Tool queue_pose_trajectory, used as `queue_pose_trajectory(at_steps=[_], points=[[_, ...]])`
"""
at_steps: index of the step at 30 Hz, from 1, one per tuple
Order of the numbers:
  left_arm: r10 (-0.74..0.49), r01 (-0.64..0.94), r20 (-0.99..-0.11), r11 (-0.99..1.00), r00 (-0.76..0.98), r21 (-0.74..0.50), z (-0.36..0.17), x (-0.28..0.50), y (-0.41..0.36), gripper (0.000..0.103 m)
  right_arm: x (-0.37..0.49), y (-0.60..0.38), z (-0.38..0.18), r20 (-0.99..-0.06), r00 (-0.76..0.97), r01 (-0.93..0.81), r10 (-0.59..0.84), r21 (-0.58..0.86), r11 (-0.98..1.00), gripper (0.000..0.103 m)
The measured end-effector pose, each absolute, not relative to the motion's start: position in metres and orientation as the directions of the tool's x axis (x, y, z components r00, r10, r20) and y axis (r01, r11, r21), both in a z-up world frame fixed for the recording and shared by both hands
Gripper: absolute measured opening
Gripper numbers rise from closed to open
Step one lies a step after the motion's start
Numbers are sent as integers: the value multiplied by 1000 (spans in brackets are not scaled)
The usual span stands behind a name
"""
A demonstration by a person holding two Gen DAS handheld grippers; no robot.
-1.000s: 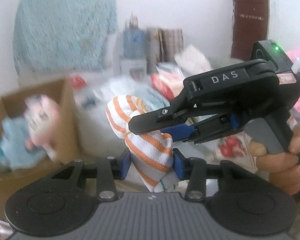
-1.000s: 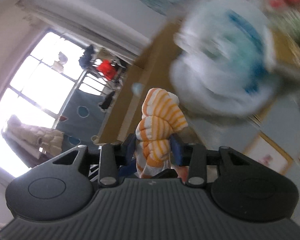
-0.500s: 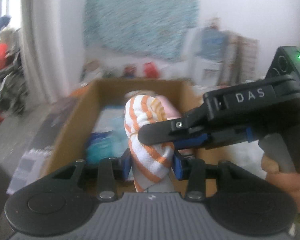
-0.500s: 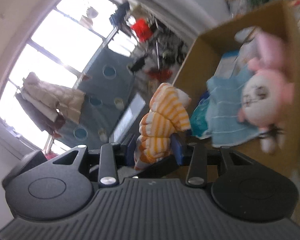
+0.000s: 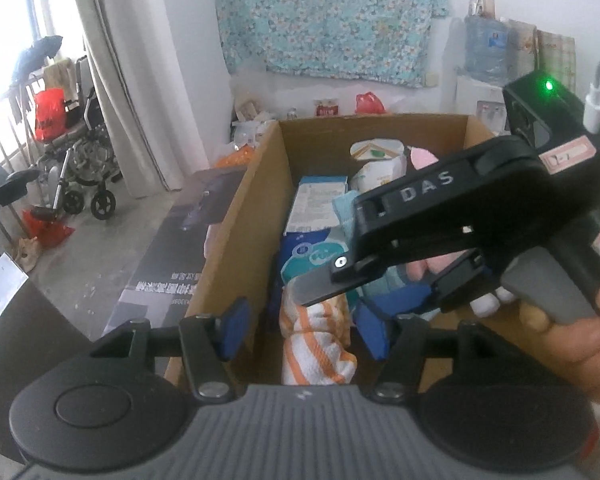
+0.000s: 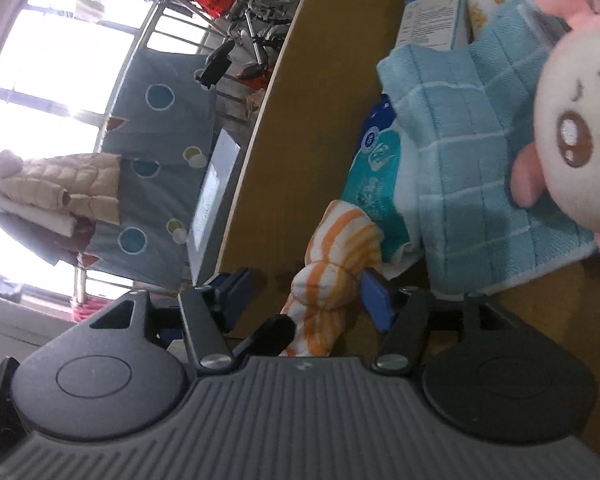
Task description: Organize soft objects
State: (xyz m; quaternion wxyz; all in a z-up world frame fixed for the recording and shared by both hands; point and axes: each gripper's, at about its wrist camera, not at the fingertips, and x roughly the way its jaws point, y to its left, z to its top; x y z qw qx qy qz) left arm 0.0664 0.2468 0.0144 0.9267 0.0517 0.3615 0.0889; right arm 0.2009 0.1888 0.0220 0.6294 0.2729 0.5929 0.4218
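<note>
Cluttered room behind, floral cloth (image 5: 332, 20) on the wall, wheelchair (image 5: 80, 160) by the window; cardboard box (image 5: 236, 216) sat open below both tools. Orange-striped towel (image 5: 316, 344) lay bunched at the box's near corner, against the left wall, its long axis running roughly away from the left gripper (image 5: 306, 330) toward the teal tissue pack (image 5: 312, 256).

Both sets of fingers had just been opening. The left gripper's blue pads stood clear on either side of the towel, nothing pressed. Right gripper (image 6: 306, 296) was the same: towel between its pads, gap visible on the left, right pad close to touching.

Towel looked released into the box beside the blue towel (image 6: 480, 140) and pink plush (image 6: 572, 120). Both grippers were equally near; my read was that they'd need to back straight out along that axis without snagging cloth.
</note>
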Motion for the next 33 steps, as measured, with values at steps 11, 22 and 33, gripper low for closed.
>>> queue_pose_trajectory(at_steps=[11,22,33], points=[[58,-61,-539,998,840,13,50,20,215,81,177,86,72,-354,45,-242,934,904,354,79],[-468,490,-479,867,743,-88,26,-1,46,89,60,-177,133,-172,567,-327,805,850,413,91],[-545,647,-620,759,564,-79,-54,27,-85,82,-48,-304,78,-316,819,-44,479,798,602,99]])
